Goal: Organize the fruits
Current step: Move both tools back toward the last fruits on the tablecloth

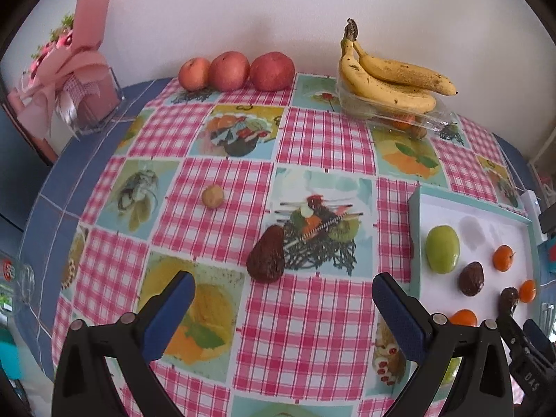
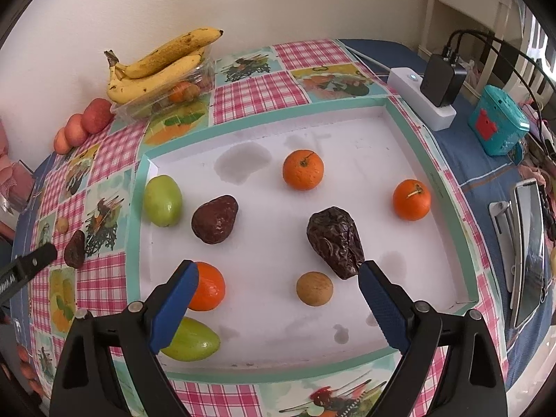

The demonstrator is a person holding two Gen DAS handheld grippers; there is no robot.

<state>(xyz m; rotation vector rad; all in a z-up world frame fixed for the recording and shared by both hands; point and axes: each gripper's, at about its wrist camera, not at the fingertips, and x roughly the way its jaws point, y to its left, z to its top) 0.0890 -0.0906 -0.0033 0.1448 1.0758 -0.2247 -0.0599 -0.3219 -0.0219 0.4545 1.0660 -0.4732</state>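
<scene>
The left hand-held gripper (image 1: 281, 299) stands wide open with nothing between its blue pads, hovering over the checked cloth of the desk (image 1: 312, 146); the dark avocado (image 1: 267, 260) lies just beyond its fingertips at about 12 o'clock, slightly left of the midline, narrow end pointing away; a small tan round fruit (image 1: 212, 196) sits farther off at 11 o'clock, well apart from it.

The right hand-held gripper (image 2: 278, 295) is likewise open and holds nothing, poised over the white tray (image 2: 410, 118); between its pads, untouched, rests a second tan fruit (image 2: 314, 288); a wrinkled dark avocado (image 2: 335, 241) lies with its tip just beside the right pad, whether touching I cannot tell; an orange (image 2: 208, 286) is partly hidden behind the left pad; two more oranges, another avocado (image 2: 214, 219) and two green fruits lie around the tray.

In my judgement the loose avocado on the cloth is next to go in; it looks shrivelled and overripe, so likely soft beneath a leathery skin, light, not slippery, but easily bruised; the grip should fall across the broad belly, pads on the two long flanks, squeezing only until it stops yielding; the tapered neck would let it pivot or slide out. The tan fruit looks small and hard; being round it may roll, so close squarely over its middle.
</scene>
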